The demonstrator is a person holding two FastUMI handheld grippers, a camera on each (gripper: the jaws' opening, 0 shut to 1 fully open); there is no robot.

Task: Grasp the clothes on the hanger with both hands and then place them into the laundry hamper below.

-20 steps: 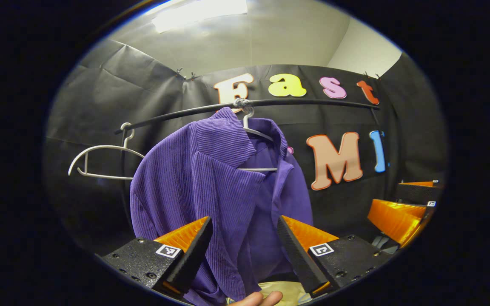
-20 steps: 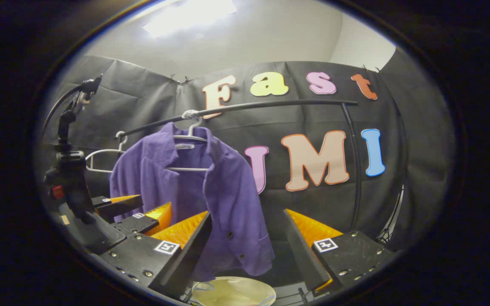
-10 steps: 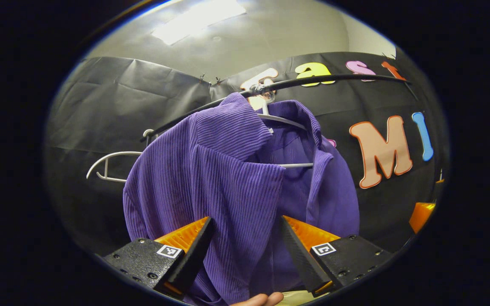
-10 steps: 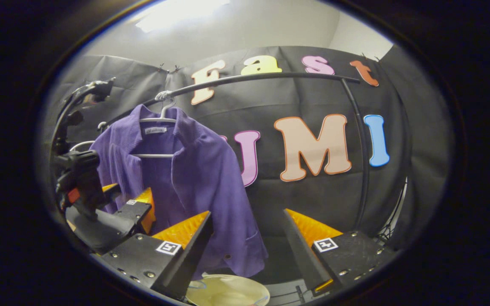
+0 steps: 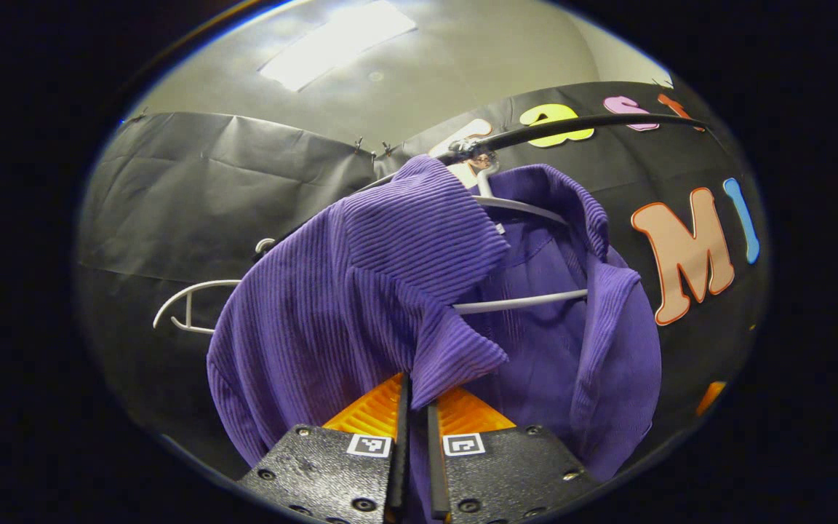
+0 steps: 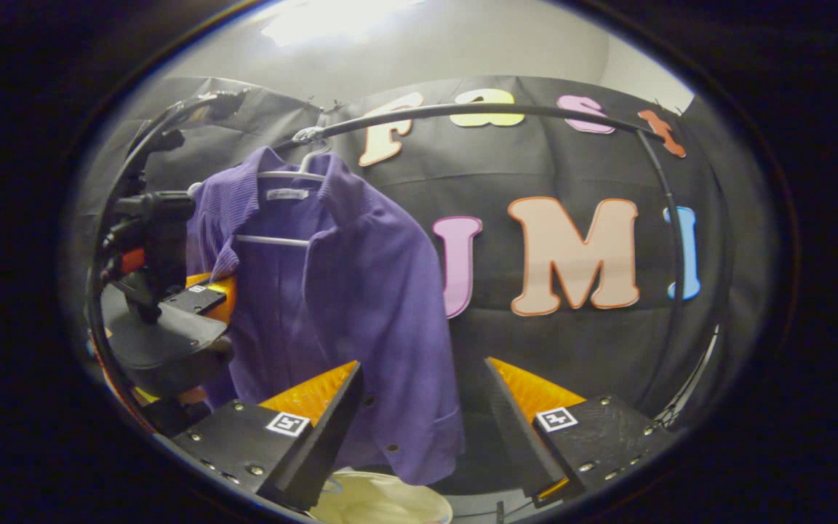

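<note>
A purple corduroy shirt [image 5: 361, 291] hangs on a white hanger [image 5: 521, 300] from a black rail [image 5: 572, 127]. My left gripper [image 5: 416, 393] is shut on the shirt's front edge, just under the folded collar flap. In the right gripper view the same shirt [image 6: 361, 291] hangs left of centre, and the left gripper [image 6: 208, 292] with its holder is at the shirt's left side. My right gripper [image 6: 423, 378] is open, in front of the shirt's lower hem and apart from it. The cream rim of the hamper [image 6: 382, 503] shows below the shirt.
An empty white hanger [image 5: 186, 306] hangs on the rail to the left of the shirt. The rail's upright post [image 6: 670, 240] curves down on the right. Black cloth walls close in behind and at both sides.
My left gripper moved up to the shirt and shut on its front edge. The right gripper drifted closer to the shirt and stayed open.
</note>
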